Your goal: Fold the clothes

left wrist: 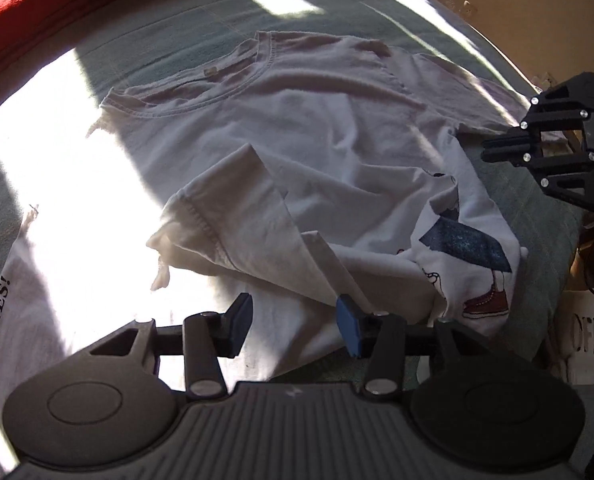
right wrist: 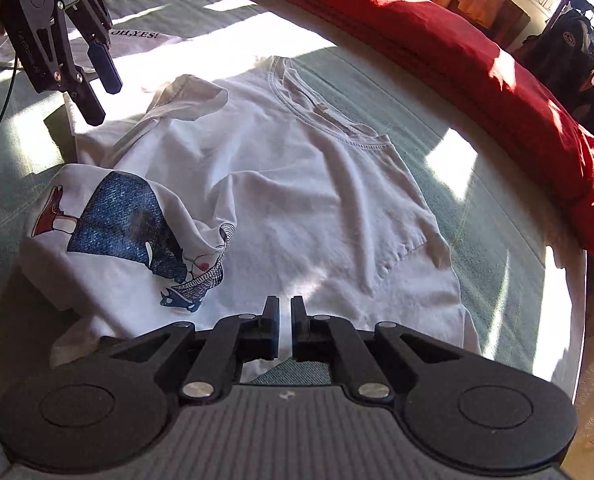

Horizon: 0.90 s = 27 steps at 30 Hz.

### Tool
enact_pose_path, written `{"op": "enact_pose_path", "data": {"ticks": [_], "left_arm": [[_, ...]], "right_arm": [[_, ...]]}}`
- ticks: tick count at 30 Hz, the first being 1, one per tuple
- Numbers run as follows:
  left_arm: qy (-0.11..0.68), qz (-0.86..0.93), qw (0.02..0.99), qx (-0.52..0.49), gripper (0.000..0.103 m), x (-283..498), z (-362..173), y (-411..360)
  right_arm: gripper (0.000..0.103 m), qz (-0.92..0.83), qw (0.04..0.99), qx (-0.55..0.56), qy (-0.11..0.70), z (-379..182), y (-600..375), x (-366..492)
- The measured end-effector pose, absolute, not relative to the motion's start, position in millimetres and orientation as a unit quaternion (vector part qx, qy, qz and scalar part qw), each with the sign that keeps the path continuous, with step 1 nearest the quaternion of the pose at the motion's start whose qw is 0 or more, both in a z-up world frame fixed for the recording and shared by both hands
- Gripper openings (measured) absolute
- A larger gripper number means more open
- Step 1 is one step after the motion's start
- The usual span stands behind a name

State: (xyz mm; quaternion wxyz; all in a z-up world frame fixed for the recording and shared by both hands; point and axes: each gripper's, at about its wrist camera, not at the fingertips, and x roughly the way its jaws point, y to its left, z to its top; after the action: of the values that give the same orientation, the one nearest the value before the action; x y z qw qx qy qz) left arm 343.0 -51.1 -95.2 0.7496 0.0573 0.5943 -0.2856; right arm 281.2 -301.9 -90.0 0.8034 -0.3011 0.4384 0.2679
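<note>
A soft, wrinkled white T-shirt (right wrist: 281, 184) with stitched ribbed collar and a denim-blue print lies back-up across the centre of the frame on a green woven bedcover (right wrist: 477, 216). The right gripper (right wrist: 284, 312) sits at lower centre over the shirt's edge, its jaws nearly together, nothing visibly pinched. The left gripper (left wrist: 293, 320), jaws apart, hovers empty above a folded-over sleeve (left wrist: 225, 200).

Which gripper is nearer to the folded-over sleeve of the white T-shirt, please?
Left. The left gripper is open just short of the sleeve. The right gripper is shut at the T-shirt's opposite edge, across the body from that sleeve.
</note>
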Motion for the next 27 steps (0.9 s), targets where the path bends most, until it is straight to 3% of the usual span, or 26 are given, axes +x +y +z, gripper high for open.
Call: {"op": "enact_pose_path", "data": {"ticks": [3, 7, 16, 17, 18, 21, 27], "left_arm": [[0.617, -0.256, 0.744, -0.021, 0.048, 340.7, -108.7, -54.9], [0.616, -0.205, 0.759, -0.047, 0.044, 341.2, -120.5, -62.1], [0.618, -0.124, 0.776, -0.036, 0.044, 359.8, -129.6, -72.9], [0.619, -0.116, 0.776, -0.04, 0.039, 362.2, -131.0, -72.4], [0.621, -0.111, 0.775, -0.043, 0.026, 363.1, -131.6, -71.5], [0.624, -0.108, 0.772, -0.041, 0.01, 358.1, -130.3, -68.8], [0.614, -0.106, 0.782, -0.036, 0.008, 342.0, -111.2, -56.4]], "right_arm": [[0.005, 0.273, 0.8, -0.298, 0.443, -94.7, -294.4, 279.2], [0.007, 0.272, 0.799, -0.294, 0.449, -95.0, -293.0, 276.7], [0.007, 0.261, 0.804, -0.28, 0.455, -97.6, -294.8, 276.1], [0.007, 0.262, 0.805, -0.278, 0.453, -96.7, -293.0, 274.9], [0.007, 0.264, 0.806, -0.278, 0.45, -95.6, -291.8, 273.5], [0.008, 0.271, 0.807, -0.28, 0.444, -91.9, -291.2, 267.1], [0.011, 0.297, 0.802, -0.222, 0.468, -83.6, -305.8, 256.2]]}}
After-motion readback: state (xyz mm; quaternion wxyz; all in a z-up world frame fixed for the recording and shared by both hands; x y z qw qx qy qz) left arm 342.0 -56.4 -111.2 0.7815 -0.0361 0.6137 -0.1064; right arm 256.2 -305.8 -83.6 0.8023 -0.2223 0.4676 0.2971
